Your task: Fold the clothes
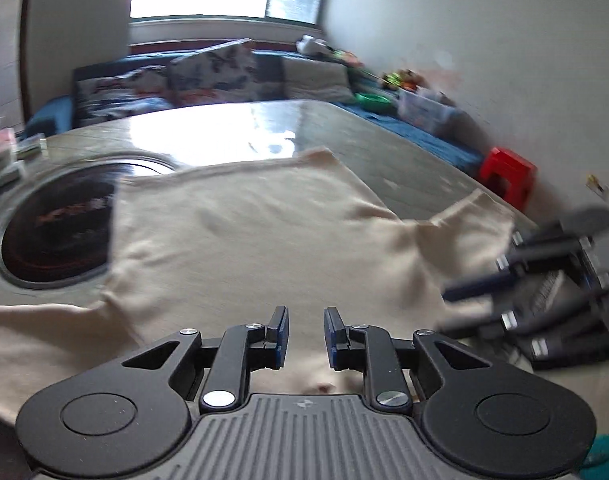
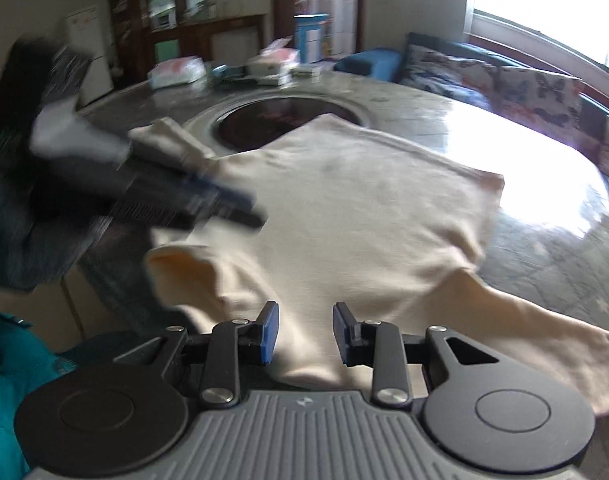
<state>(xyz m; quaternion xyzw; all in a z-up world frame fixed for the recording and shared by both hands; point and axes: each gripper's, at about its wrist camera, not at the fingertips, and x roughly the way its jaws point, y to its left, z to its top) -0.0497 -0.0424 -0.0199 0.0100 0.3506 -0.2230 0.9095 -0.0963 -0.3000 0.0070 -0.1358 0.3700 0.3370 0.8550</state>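
Note:
A cream T-shirt [image 1: 244, 240] lies spread flat on a glossy table [image 1: 384, 136], one sleeve reaching toward the right edge. My left gripper [image 1: 306, 338] hovers just over the shirt's near part, its blue-padded jaws a little apart with nothing between them. In the right wrist view the same shirt [image 2: 344, 220] fills the middle, and my right gripper [image 2: 306, 332] stands open above its near edge, holding nothing. The left gripper [image 2: 256, 212] shows there as a blur over the shirt's left side. The right gripper [image 1: 448, 308] is a blur at the shirt's right side in the left wrist view.
A round dark cooktop [image 1: 56, 228] is set into the table, partly under the shirt. Boxes and packets [image 2: 264, 68] crowd the far table side. A red stool [image 1: 506, 176] and a cushioned sofa [image 1: 212, 72] stand beyond. Teal cloth [image 2: 8, 360] hangs near the table edge.

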